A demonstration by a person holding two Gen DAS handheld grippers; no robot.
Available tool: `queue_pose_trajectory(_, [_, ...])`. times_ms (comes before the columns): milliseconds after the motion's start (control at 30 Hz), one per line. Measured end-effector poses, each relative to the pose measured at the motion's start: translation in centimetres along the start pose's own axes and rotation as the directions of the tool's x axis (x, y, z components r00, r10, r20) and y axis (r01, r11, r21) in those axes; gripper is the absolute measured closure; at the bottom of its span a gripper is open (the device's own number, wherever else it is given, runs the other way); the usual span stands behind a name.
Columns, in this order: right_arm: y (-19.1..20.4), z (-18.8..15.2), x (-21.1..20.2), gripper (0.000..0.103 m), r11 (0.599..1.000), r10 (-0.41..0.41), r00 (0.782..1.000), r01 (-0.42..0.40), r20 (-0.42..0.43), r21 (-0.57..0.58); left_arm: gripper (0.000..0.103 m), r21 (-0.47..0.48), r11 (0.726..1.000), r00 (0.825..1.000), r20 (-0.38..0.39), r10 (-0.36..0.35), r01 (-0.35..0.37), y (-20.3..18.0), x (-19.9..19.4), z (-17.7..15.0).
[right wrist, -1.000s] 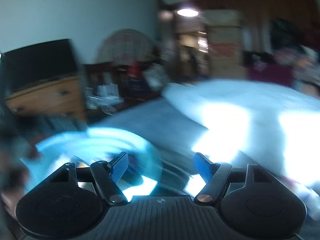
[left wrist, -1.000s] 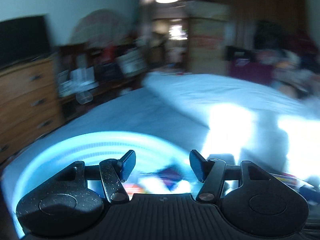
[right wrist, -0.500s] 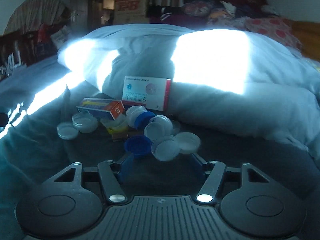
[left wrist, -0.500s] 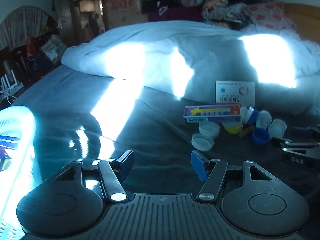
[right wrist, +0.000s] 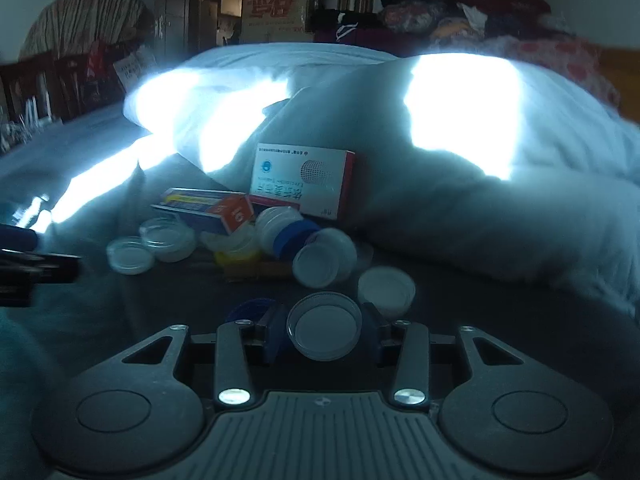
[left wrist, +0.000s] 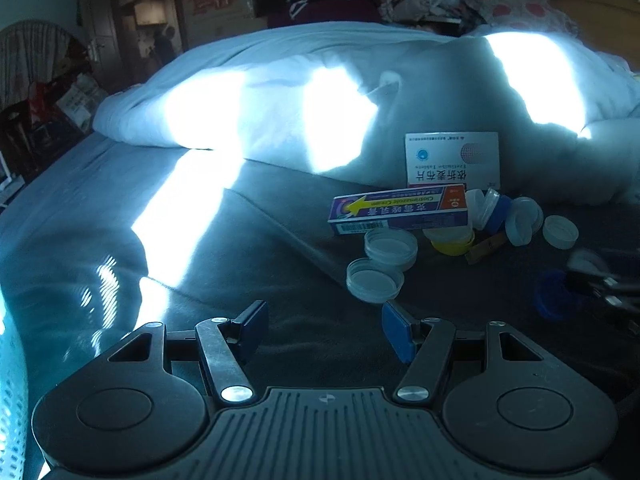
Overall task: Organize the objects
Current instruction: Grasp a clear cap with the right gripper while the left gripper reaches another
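A white duvet (left wrist: 280,112) lies heaped across the far side of the bed (left wrist: 100,208), with bright sun patches on it. A white medicine box (right wrist: 302,178) leans upright against the duvet. Just in front of it lies a long blue box (left wrist: 400,210), flat on the sheet. Near these boxes sits a cluster of lids: two clear lids (left wrist: 380,268) on the left, a yellow lid (left wrist: 452,244), and white caps (left wrist: 560,232) on the right. The left gripper (left wrist: 324,328) hovers over bare sheet with its jaws apart and nothing between them. The right gripper (right wrist: 324,334) is closing its jaws, and a round clear lid (right wrist: 325,330) sits between them, seemingly touching both pads.
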State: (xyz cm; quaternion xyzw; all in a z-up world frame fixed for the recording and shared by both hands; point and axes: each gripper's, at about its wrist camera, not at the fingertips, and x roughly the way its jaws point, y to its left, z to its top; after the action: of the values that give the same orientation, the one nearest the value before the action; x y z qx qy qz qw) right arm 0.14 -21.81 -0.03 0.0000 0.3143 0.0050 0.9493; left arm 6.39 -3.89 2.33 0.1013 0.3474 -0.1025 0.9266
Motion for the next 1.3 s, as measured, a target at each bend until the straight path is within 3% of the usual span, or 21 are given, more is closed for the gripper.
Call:
queue_pose_trajectory(100, [-0.6,-1.9,-1.1,0.058,0.999,0.013,1.000,-0.012,-0.024,0.036,0.040,0.021,1.000,1.000,-0.003,-0.003,0.003,-0.7,1.8,0.2])
queue_pose_trajectory(233, [-0.8,-2.7,-1.4,0.046,0.998,0.018,1.000,-0.017,-0.011,0.053,0.040,0.056,0.998,1.000,0.000,-0.026,0.026,-1.9,3.7,0.2])
queue_pose_trajectory(467, [-1.5,-2.9,-2.2,0.050,0.997,0.062,0.998,-0.062,-0.002,0.056,0.041,0.117,0.993,0.999,0.021,-0.034,0.031,-3.2,5.5,0.5])
queue_pose_trajectory(533, [-2.0,-3.0,-2.6,0.052,0.995,0.064,0.998,-0.064,0.004,0.082,0.060,0.114,0.992,0.998,0.013,-0.059,0.057,-3.2,5.4,0.4])
queue_pose_trajectory(567, [-2.3,-3.1,-3.0,0.052,0.994,0.059,0.998,-0.060,0.019,0.092,0.063,0.111,0.992,0.998,0.010,-0.064,0.063,-3.3,5.2,0.4])
queue_pose_trajectory(667, [-2.7,-3.3,-4.2,0.052,0.994,0.048,0.997,-0.054,0.057,0.095,0.063,0.105,0.993,0.998,0.016,-0.061,0.059,-3.3,4.3,0.0])
queue_pose_trajectory(867, [-2.7,-3.7,-4.2,0.052,0.998,-0.004,0.999,0.006,0.035,-0.059,0.063,0.045,0.996,0.997,0.002,-0.078,0.077,-2.5,2.4,-1.0])
queue_pose_trajectory(1167, [-1.6,-3.3,-1.8,0.049,0.994,0.061,0.998,-0.063,-0.021,-0.085,0.062,0.031,0.994,0.995,-0.013,-0.101,0.102,-3.1,1.5,-1.2])
queue_pose_trajectory(1300, [-1.4,-3.1,-1.7,0.060,0.995,0.057,0.998,-0.059,-0.017,-0.081,0.062,0.036,0.994,0.994,-0.015,-0.105,0.106,-3.3,0.9,-1.4])
